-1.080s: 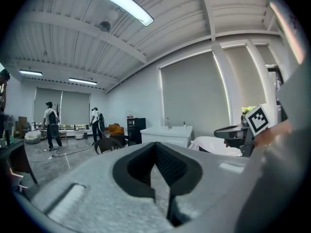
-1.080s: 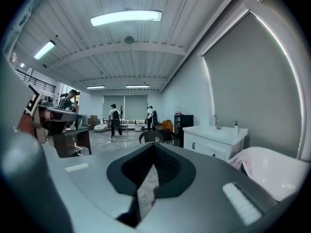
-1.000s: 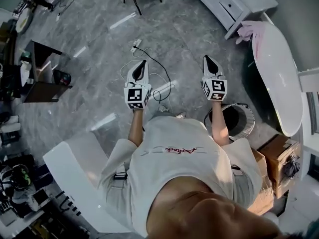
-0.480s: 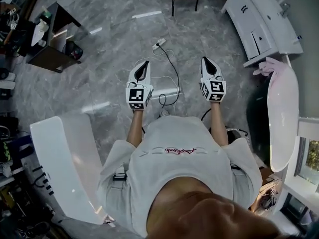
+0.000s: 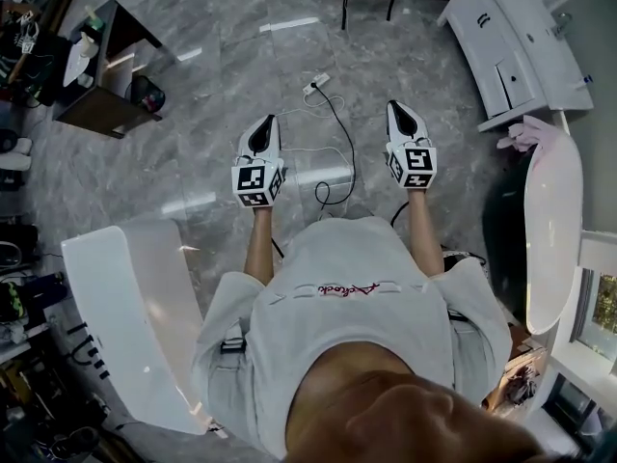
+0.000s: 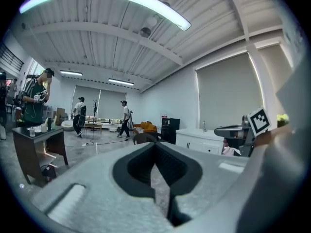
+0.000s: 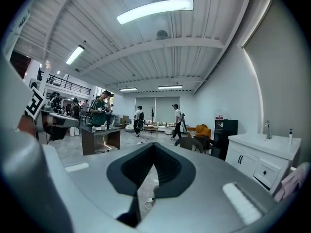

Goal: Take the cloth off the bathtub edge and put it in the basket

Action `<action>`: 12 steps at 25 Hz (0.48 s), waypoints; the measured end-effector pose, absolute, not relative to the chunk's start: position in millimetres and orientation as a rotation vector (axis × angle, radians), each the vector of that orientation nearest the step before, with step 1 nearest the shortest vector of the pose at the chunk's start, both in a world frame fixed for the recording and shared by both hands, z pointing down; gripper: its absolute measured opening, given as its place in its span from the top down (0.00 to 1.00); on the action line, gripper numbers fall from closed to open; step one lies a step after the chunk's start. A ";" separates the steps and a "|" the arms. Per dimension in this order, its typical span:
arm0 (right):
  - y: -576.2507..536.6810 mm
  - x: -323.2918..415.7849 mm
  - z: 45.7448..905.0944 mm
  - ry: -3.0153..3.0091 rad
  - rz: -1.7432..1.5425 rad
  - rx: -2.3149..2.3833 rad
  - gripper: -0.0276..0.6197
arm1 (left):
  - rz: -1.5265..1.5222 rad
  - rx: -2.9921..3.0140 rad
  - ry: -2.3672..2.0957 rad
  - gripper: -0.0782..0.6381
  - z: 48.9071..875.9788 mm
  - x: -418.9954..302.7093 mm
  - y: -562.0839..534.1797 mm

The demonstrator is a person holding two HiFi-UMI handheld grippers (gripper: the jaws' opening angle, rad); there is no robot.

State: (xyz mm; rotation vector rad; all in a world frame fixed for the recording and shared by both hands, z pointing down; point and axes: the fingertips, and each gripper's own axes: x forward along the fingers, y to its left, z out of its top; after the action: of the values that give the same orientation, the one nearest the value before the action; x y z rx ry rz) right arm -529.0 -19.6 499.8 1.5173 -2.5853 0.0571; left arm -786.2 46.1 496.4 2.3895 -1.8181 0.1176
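Observation:
The pink cloth (image 5: 529,132) hangs over the near end of the white bathtub (image 5: 552,222) at the far right of the head view. It also shows low at the right edge of the right gripper view (image 7: 292,180). Both grippers are held out over the marble floor, well left of the tub. My left gripper (image 5: 266,122) is shut with nothing in it, its jaws meeting in its own view (image 6: 156,145). My right gripper (image 5: 396,108) is also shut and empty (image 7: 154,145). Only a sliver of the basket (image 5: 470,255) shows behind the person's shoulder.
A white vanity cabinet (image 5: 501,37) stands beyond the tub. A power strip with a black cable (image 5: 319,84) lies on the floor ahead of the grippers. A dark side table (image 5: 104,64) stands at the left, a white panel (image 5: 135,316) beside the person. Several people stand far off (image 7: 176,115).
The view has swung left: the tub and cloth slid to the right edge and the basket went behind the shoulder. Both grippers stay shut, held out in front.

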 end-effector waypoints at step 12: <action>-15.0 -514.0 516.1 -2.542 0.114 1.561 0.95 | 0.143 2.437 -1.730 0.89 507.0 -772.3 28.2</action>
State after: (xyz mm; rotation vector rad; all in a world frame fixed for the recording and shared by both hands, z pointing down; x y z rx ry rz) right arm -514.0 -15.0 516.1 1.5615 -2.5424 0.1136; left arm -772.3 28.2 507.0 2.4366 -1.7304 0.1430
